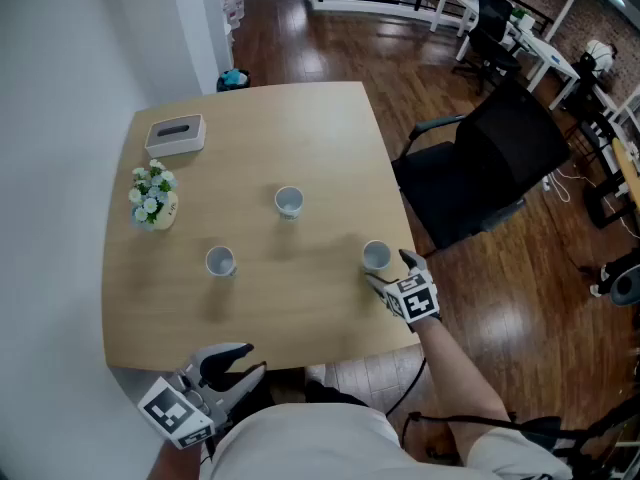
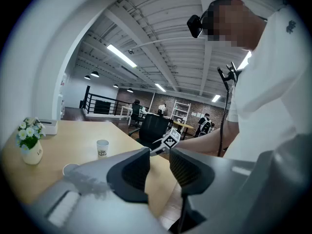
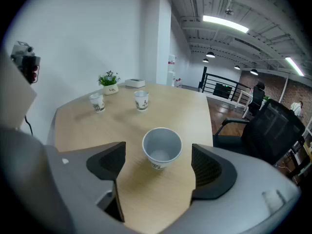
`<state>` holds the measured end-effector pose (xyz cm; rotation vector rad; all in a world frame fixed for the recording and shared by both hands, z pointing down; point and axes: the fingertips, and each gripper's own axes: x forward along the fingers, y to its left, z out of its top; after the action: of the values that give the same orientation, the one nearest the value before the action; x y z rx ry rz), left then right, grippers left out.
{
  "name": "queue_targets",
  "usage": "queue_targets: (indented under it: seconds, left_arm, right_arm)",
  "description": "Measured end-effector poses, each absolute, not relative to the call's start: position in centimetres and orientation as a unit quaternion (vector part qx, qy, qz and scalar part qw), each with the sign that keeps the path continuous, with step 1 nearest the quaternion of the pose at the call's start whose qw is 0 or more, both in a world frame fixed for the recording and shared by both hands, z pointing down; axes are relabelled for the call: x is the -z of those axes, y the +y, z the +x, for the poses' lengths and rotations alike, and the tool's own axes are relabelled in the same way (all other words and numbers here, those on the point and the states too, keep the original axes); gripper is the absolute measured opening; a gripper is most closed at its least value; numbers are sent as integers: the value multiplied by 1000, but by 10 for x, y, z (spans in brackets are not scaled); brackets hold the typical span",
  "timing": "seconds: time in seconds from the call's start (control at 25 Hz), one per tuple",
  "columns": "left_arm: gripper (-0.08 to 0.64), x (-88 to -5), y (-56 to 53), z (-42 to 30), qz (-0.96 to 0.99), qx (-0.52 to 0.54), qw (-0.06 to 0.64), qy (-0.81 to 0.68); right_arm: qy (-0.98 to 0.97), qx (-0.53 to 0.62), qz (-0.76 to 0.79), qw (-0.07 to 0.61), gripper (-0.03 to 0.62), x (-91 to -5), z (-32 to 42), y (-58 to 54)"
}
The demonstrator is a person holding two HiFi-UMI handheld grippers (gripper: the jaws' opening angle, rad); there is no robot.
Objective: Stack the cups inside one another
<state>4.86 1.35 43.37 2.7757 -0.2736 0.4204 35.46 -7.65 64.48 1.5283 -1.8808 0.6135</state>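
Note:
Three white paper cups stand upright on the light wood table [image 1: 250, 138]: one in the middle [image 1: 289, 201], one to the left [image 1: 220, 261] and one near the right edge [image 1: 375, 256]. My right gripper [image 1: 391, 272] is open, and that right cup [image 3: 162, 147] sits between its jaws without touching either pad. Beyond it are the other two cups [image 3: 97, 102] [image 3: 141, 100]. My left gripper [image 1: 250, 360] hangs off the table's front edge, its jaws a little apart with nothing in them [image 2: 160, 162]. From it I see the middle cup [image 2: 102, 147] and the left cup's rim [image 2: 70, 168].
A small pot of white flowers [image 1: 153, 198] and a tissue box [image 1: 176, 134] sit at the table's far left. A black office chair [image 1: 495, 163] stands close to the right edge. A white wall runs along the left side.

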Motion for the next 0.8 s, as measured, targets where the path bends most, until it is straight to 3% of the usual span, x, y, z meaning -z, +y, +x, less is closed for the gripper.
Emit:
queue_targets:
  seconds: [0.28,0.36,0.8]
  left_arm:
    - [124,-435,-4,52,971,-156,155,-93]
    - [124,-433,-8,48,971,-154,157,-93]
    - [124,-432,-34,14,975,-145,143,-94]
  right_arm:
    - [-704,-263,574,325,417,-675,362,-108]
    - [-700,-265,578,327,373,-675,362,-108]
    - [-726,-238,572,298,367,-600,322,-150]
